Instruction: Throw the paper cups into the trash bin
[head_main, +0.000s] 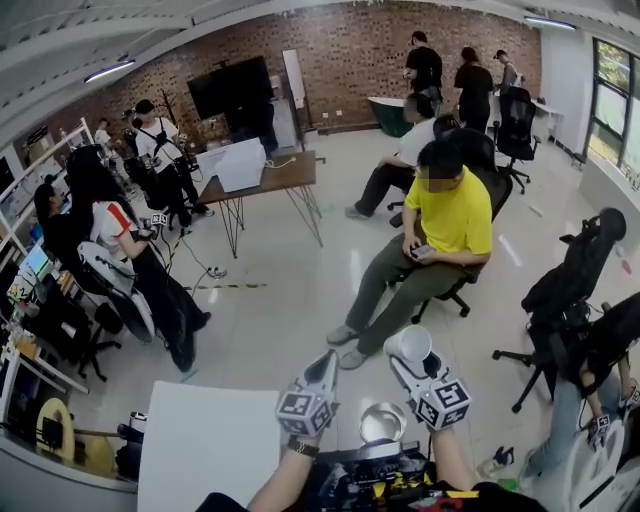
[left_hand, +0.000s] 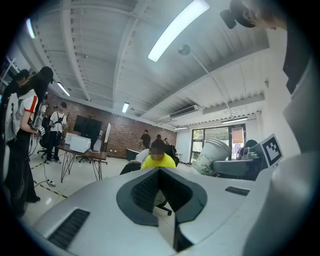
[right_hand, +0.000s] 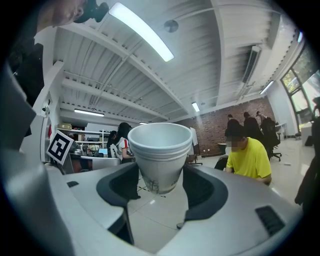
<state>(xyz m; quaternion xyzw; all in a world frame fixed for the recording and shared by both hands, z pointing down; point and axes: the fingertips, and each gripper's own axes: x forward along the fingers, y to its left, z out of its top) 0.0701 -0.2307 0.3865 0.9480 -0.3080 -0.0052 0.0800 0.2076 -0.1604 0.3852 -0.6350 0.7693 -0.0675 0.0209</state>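
My right gripper (head_main: 411, 360) is shut on a stack of nested white paper cups (head_main: 408, 343), held out in the air above the floor. In the right gripper view the cups (right_hand: 160, 155) stand upright, mouth up, with both dark pads of the right gripper (right_hand: 161, 184) against their lower sides. A round shiny metal bin (head_main: 383, 422) sits low, just below and between the two grippers. My left gripper (head_main: 323, 364) is to the left of the cups, shut with nothing in it (left_hand: 162, 195). From the left gripper view the cups (left_hand: 214, 156) show at the right.
A person in a yellow shirt (head_main: 445, 225) sits on a chair straight ahead, feet close to the grippers. A white table (head_main: 205, 445) is at the lower left. Black office chairs (head_main: 570, 290) stand at the right, a wooden desk (head_main: 265, 175) farther back, and a standing person (head_main: 120, 250) at the left.
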